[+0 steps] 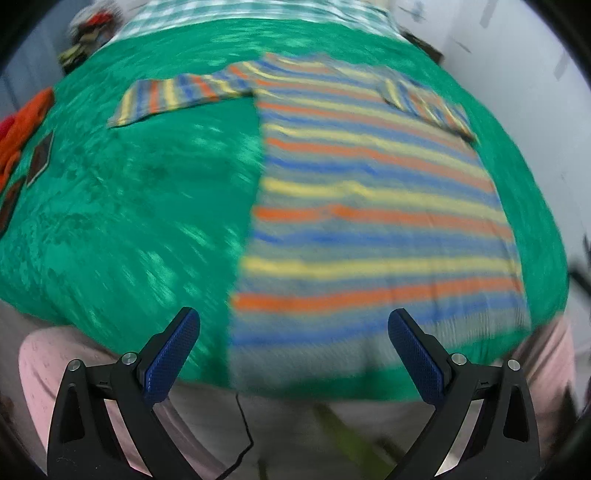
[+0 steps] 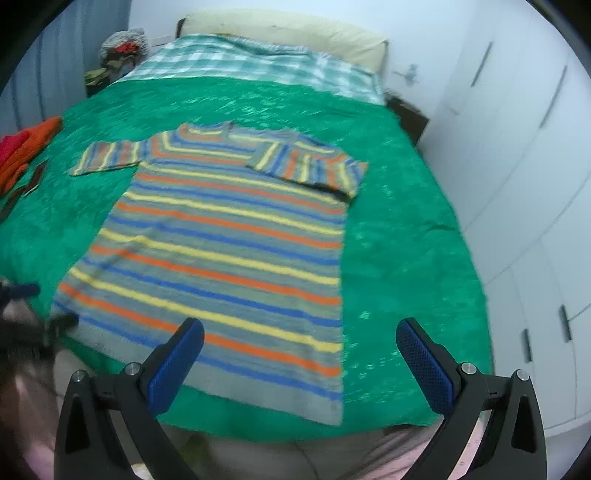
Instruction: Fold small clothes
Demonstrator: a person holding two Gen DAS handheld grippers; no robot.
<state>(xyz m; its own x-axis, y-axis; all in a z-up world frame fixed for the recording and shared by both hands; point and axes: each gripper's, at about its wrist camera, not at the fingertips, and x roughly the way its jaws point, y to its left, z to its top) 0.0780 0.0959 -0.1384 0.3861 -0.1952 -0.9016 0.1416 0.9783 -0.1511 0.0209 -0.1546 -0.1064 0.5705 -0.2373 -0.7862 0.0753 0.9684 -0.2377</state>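
Note:
A small shirt (image 2: 229, 251) striped in orange, yellow, blue and grey lies flat on the green bedspread (image 2: 399, 258), hem towards me. Its right side is folded in to a straight edge, and the right sleeve (image 2: 314, 166) lies across the chest. The left sleeve (image 2: 107, 157) is spread out. My right gripper (image 2: 300, 325) hangs open above the hem's right part, nothing between its fingers. My left gripper (image 1: 293, 315) is open above the shirt (image 1: 369, 206) near the hem's left corner. In the right wrist view it shows as a dark blur (image 2: 50, 304) by that corner.
Orange and red clothes (image 2: 26, 155) lie at the bed's left edge beside small dark flat items (image 1: 40, 157). A checked blanket (image 2: 240, 62) and a pillow (image 2: 288, 33) lie at the far end. White wardrobe doors (image 2: 524, 184) stand to the right. A person's pink clothing (image 1: 55, 362) shows below.

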